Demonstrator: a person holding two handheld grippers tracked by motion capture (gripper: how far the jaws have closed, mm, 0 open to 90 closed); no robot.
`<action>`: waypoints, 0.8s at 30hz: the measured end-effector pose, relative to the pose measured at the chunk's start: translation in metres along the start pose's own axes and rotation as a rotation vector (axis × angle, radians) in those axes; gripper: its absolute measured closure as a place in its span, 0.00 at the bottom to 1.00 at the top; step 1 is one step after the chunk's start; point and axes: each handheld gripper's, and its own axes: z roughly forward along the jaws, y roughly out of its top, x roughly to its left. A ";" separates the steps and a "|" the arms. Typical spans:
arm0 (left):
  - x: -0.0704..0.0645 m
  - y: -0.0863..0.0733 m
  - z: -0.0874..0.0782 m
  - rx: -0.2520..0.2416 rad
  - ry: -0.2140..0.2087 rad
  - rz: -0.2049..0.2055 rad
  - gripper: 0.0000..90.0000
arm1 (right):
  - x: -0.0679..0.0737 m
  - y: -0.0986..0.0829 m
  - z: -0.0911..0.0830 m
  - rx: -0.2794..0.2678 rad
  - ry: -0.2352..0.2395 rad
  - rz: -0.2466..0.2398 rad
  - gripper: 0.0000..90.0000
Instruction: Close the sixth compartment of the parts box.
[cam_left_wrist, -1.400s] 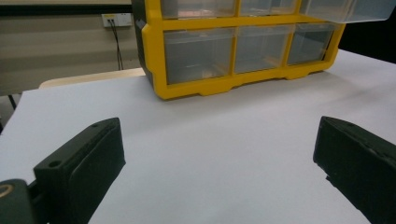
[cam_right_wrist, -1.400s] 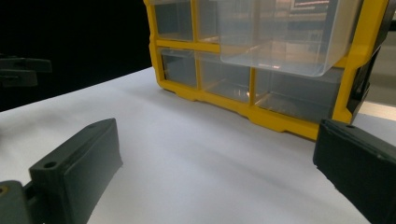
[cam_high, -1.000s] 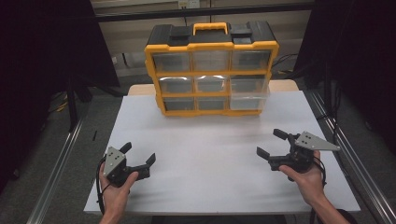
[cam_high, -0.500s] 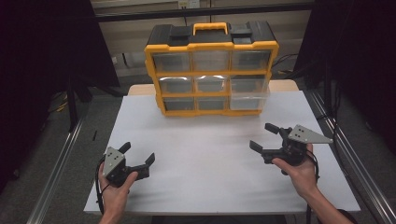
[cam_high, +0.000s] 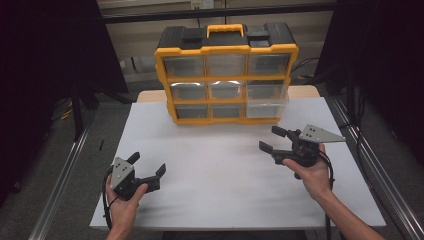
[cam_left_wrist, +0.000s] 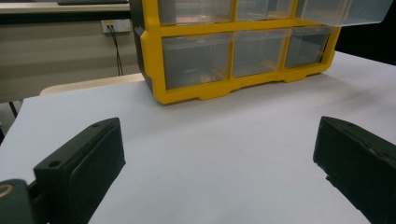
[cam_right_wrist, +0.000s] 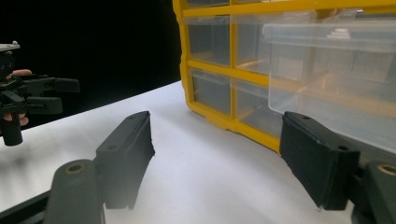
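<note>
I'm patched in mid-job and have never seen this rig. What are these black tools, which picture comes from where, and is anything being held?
No robot here: a person holds a hand-held tool in each hand. The high view looks down on the white table, with the left tool and right tool, both open and holding nothing. The other two pictures come from cameras riding on each tool, looking along its black jaws. At the table's far side stands a yellow drawer cabinet; its middle-right clear drawer is pulled partly out, nearest the right tool.

protruding drawer (cam_high: 267, 103) ahead, bare table (cam_high: 220, 165) between
</note>
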 end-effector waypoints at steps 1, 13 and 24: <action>0.000 0.000 0.001 -0.005 -0.011 -0.002 0.02 | 0.000 0.001 0.001 -0.001 0.002 -0.004 0.29; -0.001 -0.001 0.001 -0.002 -0.017 -0.017 0.02 | -0.005 0.009 0.012 -0.006 0.003 0.005 0.43; -0.002 -0.001 -0.001 -0.004 -0.015 -0.021 0.03 | -0.009 0.001 0.017 -0.004 0.021 0.024 0.63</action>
